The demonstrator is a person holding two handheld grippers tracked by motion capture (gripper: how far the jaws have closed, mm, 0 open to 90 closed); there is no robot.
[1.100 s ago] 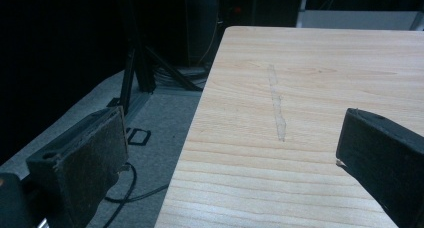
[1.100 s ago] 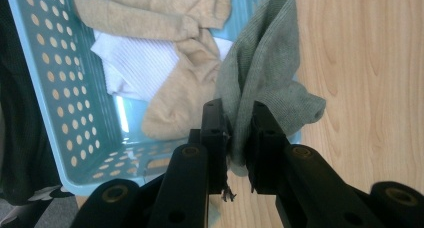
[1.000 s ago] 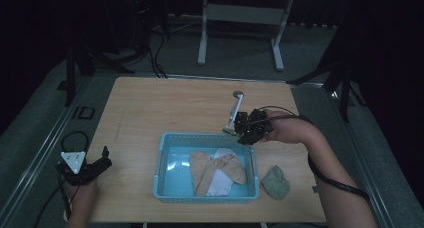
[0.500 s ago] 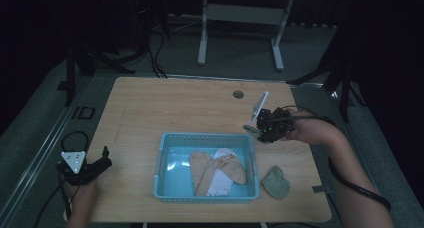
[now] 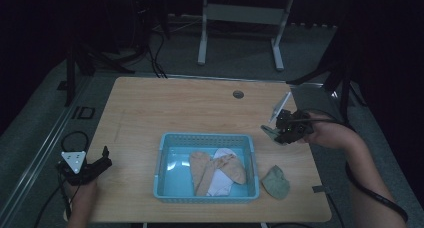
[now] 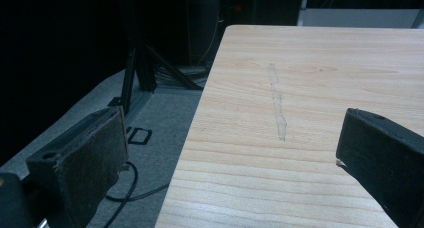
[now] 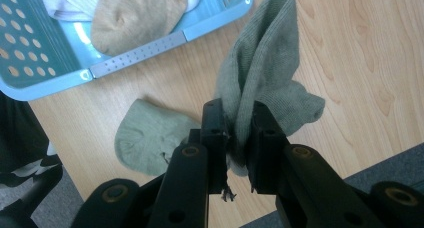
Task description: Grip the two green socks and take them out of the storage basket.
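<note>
the right gripper point(image 7: 235, 138) has its jaws clamped on a limp grey-green knit sock point(image 7: 260, 73) above the wooden table's point(image 5: 175, 108) right edge. the pinch is thin, so the sock could slip. the left gripper point(image 5: 102, 164), jaws apart, rests at the left edge.

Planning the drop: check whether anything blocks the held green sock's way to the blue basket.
Nothing visible does. The right gripper grips the green sock above bare table; the blue basket stands open-topped, and the other green sock lies aside.
</note>
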